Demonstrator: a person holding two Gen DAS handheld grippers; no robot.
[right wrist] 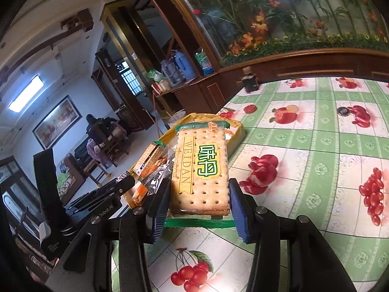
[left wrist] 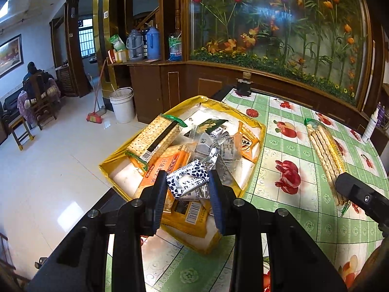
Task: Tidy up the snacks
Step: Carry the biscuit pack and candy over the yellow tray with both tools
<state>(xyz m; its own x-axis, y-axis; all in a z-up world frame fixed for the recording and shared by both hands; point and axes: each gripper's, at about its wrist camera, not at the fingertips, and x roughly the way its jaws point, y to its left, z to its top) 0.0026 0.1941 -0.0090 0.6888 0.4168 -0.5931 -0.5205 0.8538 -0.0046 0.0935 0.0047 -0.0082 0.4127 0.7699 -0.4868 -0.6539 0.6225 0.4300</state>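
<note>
A yellow tray [left wrist: 252, 170] at the table's left edge holds several snacks: a green-trimmed cracker pack [left wrist: 155, 138], orange packs [left wrist: 165, 168] and small foil sweets. My left gripper [left wrist: 188, 186] is shut on a white and navy patterned snack packet [left wrist: 187, 181], held just above the tray. My right gripper [right wrist: 198, 200] is shut on a long Weidan cracker pack [right wrist: 201, 168], held over the table to the right of the tray [right wrist: 237, 133]. The same pack [left wrist: 325, 160] and a right finger [left wrist: 357, 192] show in the left wrist view.
The table has a green fruit-print cloth [left wrist: 291, 219]. A dark jar [left wrist: 243, 86] stands at the far corner, a bottle cap [left wrist: 252, 113] lies near it, and a white bottle [left wrist: 370, 124] stands at the right. Below left are the tiled floor, a white bucket [left wrist: 122, 104] and a broom.
</note>
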